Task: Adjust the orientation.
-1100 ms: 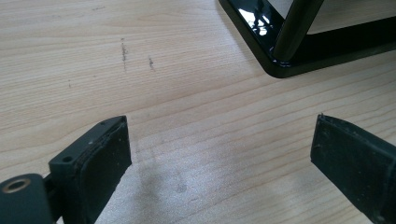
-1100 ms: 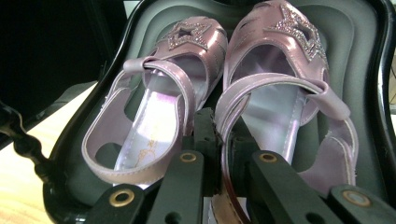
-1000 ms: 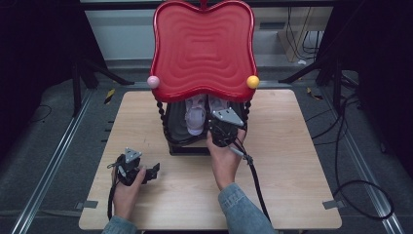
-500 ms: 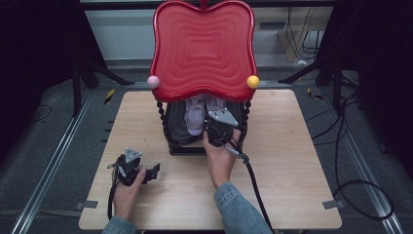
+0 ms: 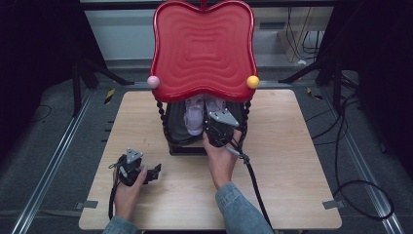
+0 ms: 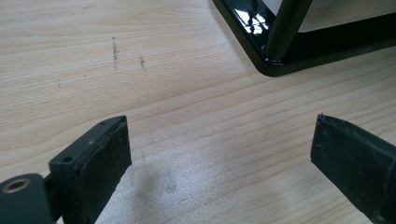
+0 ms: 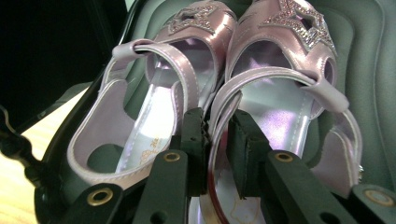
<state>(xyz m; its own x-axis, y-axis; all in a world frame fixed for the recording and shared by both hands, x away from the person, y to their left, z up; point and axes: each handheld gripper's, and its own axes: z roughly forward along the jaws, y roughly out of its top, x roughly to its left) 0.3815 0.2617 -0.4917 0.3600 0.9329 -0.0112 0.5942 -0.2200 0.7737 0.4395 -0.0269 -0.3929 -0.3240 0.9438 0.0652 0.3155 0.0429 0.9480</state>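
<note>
Table (image 5: pixel 292 161): we see a pale wooden top under both of our tools, its grain running across the left gripper view just below the jaws.

Red tray (image 5: pixel 203 48): a glossy, ripple-moulded top tier, directly above and ahead of our right gripper, with a pink ball and a yellow ball at its front corners.

Black stand (image 6: pixel 280 56): twisted posts and a shiny black base; its near corner sits ahead of and to the right of our left gripper, well apart from it.

Lower shelf (image 7: pixel 369 70): a dark dished tier under the red tray, holding the shoes, all round our right gripper's tips.

Left shoe (image 7: pixel 154 107): a pink sandal with a glittery star on the toe, lying on the shelf just to the left of our right gripper's jaws, toe pointing away from them.

Right shoe (image 7: pixel 285 93): its twin, lying beside it; its inner side wall rises between our right gripper's two jaws (the heel strap arches just beyond the tips).

Right gripper (image 7: pixel 219 140): reached in under the red tray; its jaws have just been opening a little, and now stand a narrow gap apart with the right shoe's side wall between them, the left pad close against it, the right pad just clear.

Left gripper (image 6: pixel 219 154): low over bare table near our left hand, jaws spread wide, nothing between them.
</note>
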